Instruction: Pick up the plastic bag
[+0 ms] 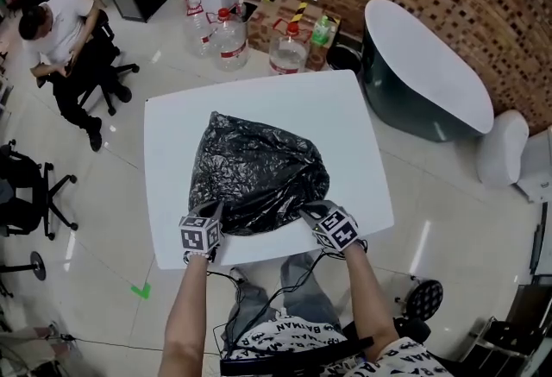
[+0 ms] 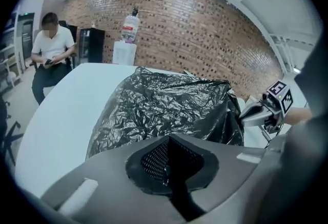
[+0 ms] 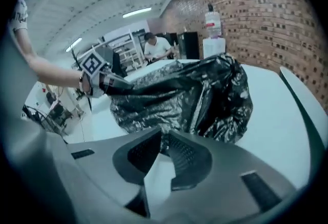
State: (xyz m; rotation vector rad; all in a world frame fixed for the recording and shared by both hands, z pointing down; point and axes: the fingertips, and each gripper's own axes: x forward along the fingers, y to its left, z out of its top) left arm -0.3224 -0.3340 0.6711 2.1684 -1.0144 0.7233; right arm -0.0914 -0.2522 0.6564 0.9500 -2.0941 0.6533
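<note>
Plastic bag [image 1: 259,172], black, contents hidden, on white table [image 1: 345,121]

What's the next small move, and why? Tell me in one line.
Probably raise both grippers together a little. The left gripper and right gripper each look closed on the near edge of the plastic bag, which lies crumpled on the white table; a short lift would test both grips.
</note>
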